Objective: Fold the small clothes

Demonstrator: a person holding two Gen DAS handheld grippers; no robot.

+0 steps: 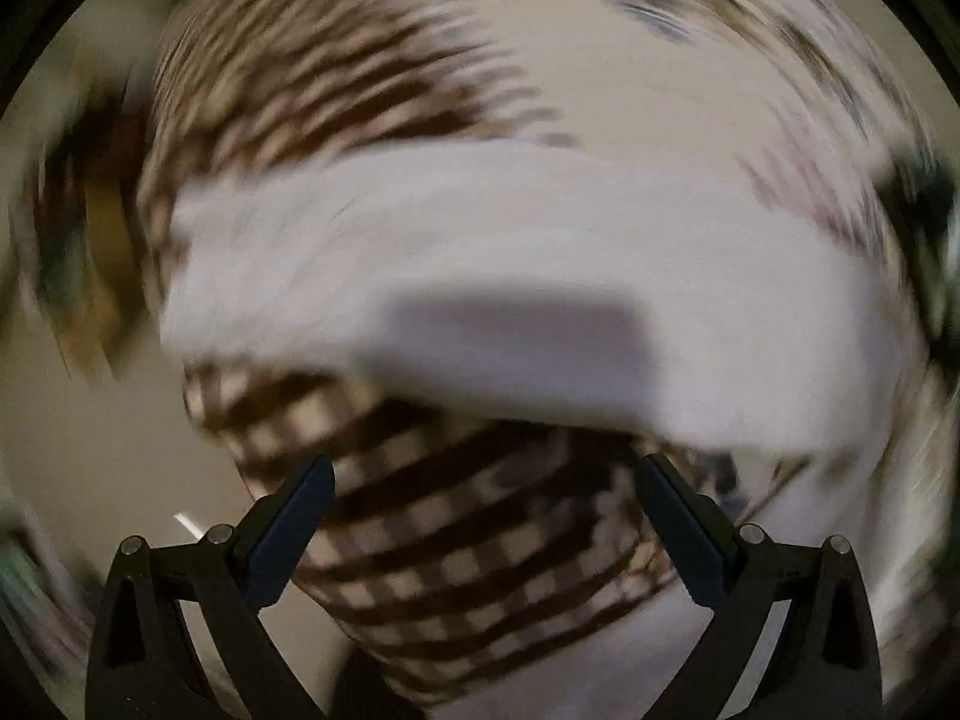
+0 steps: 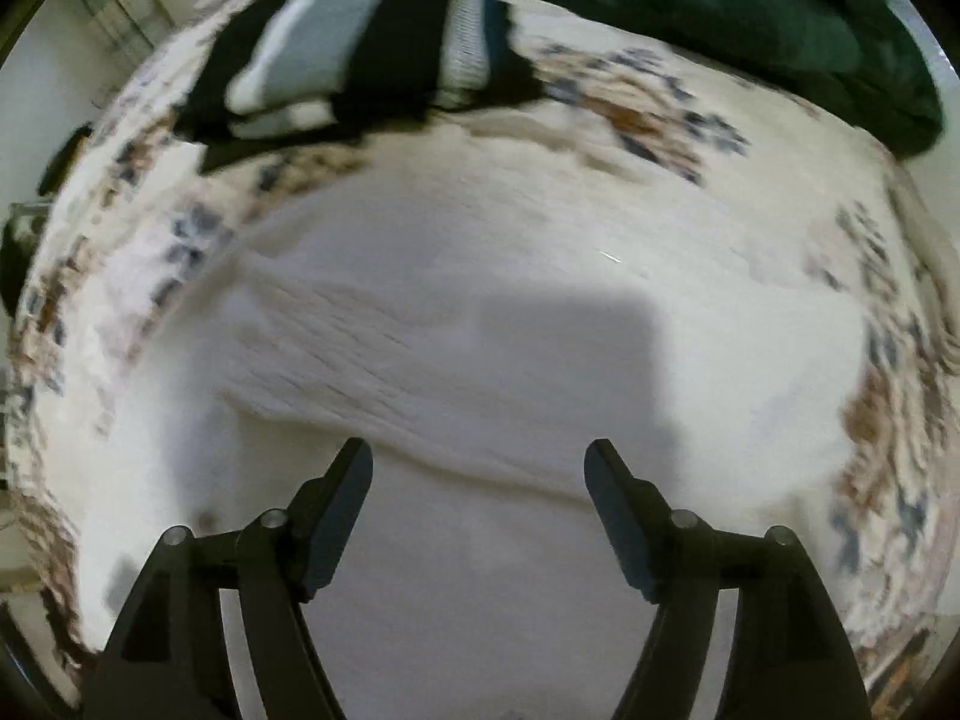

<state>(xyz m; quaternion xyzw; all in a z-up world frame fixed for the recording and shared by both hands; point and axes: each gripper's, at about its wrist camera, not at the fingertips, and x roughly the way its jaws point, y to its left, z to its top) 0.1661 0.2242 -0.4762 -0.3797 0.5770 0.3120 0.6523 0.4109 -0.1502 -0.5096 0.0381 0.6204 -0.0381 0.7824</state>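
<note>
Patterned bedspread (image 2: 630, 108) underneath, striped folded stack (image 2: 360, 48) and dark green bedding (image 2: 750, 18) at far edge. White garment (image 2: 456, 324) spread flat below right gripper (image 2: 478, 468), fingers wide, nothing between. Left gripper (image 1: 485, 483) pointing down, fingers wide and empty, over brown checked cloth (image 1: 468, 558) partly beneath white garment. Likely between folds; next, pinching an edge cleanly.
</note>
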